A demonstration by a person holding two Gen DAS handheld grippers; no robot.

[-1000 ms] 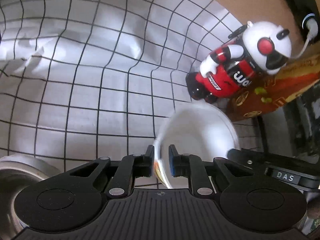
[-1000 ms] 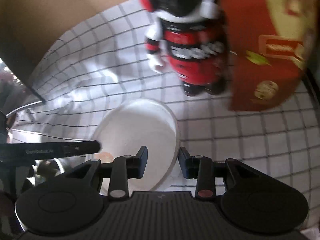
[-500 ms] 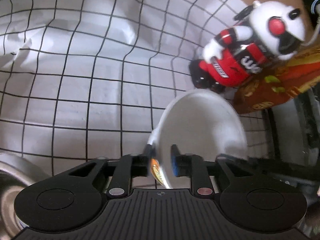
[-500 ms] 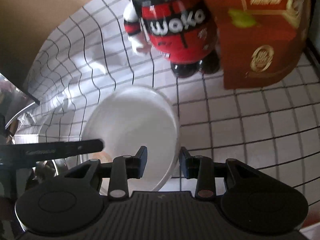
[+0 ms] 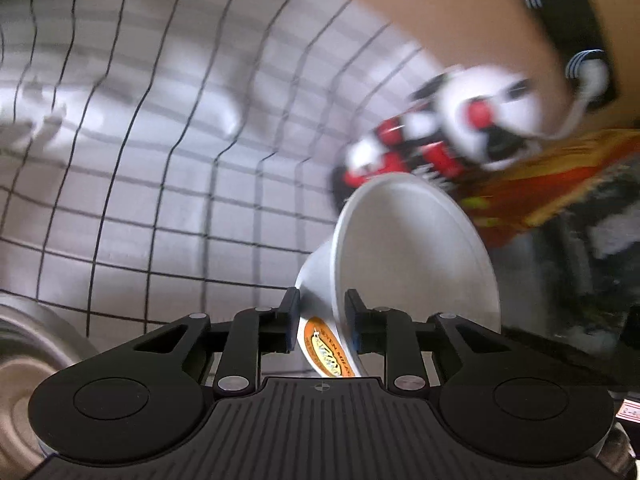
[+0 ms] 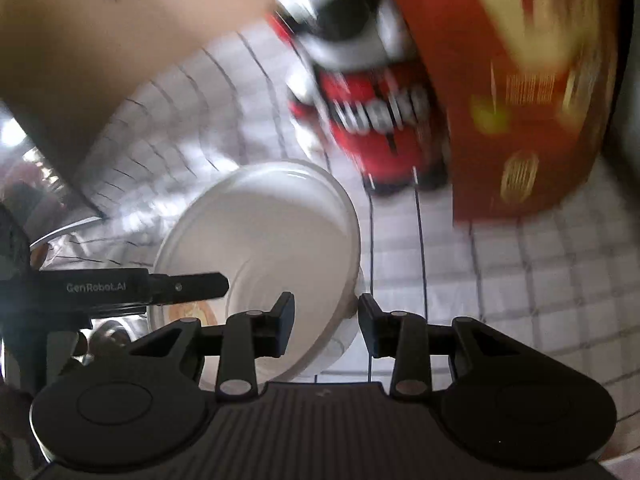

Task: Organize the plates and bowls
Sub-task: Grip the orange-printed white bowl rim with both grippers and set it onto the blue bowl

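Note:
A white bowl with an orange sticker on its outer wall hangs tilted above the checked cloth. My left gripper grips its near rim, one pad on the outer wall and one inside; the jaws are closing with the wall between them. In the right wrist view the same bowl is seen from the other side. My right gripper is shut on the opposite rim, one finger inside and one outside. The left gripper's black finger reaches in from the left.
A red, white and black toy robot stands behind the bowl, next to a red box. A metal bowl lies at the lower left. The white checked tablecloth stretches leftward, and a brown wall rises behind.
Both grippers have risen with the bowl, which now tilts more steeply. The left jaws stand wider than a second ago, with the bowl wall deeper between them. The background is now motion-blurred.

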